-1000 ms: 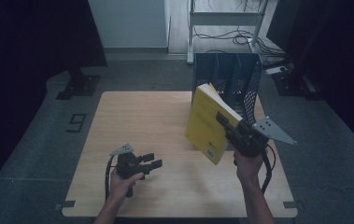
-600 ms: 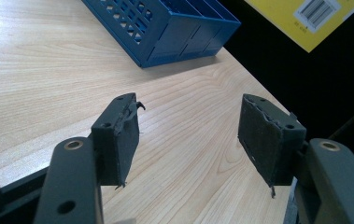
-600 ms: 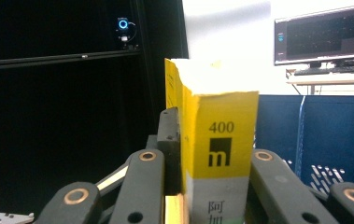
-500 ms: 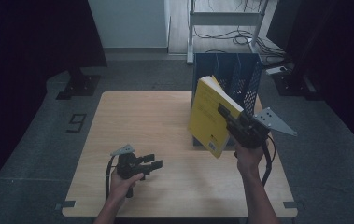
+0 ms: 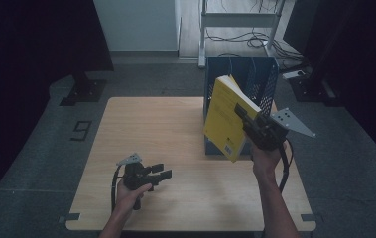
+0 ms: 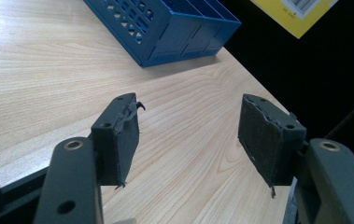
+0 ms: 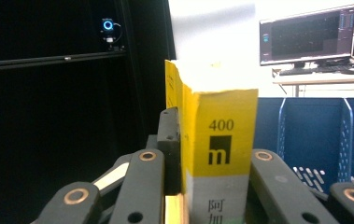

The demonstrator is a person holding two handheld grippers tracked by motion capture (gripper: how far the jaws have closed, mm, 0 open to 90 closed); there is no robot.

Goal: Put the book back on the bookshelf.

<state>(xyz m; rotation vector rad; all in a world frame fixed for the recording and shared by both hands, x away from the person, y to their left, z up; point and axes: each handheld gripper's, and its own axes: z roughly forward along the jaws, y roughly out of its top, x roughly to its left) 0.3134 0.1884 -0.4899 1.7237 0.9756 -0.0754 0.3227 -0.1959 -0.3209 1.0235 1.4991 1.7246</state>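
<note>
Floor of grey carpet surrounds the wooden table (image 5: 165, 129), with dark curtains at both sides, a white wall behind, and a desk with lit monitors (image 7: 305, 32) in the right gripper view. A blue file rack (image 5: 255, 79) stands at the table's far right edge. In front of it, lifted off the table, a thick yellow book (image 5: 225, 119) is tilted, its long axis running from upper left to lower right in the high view, spine toward the right gripper (image 5: 247, 119), whose jaws are clamped on the spine end. The spine's lower lettering is cut off, and the book's lower corner hides part of the rack. The left gripper (image 5: 161, 174) hovers low over the near table, jaws apart with nothing between them.
</note>
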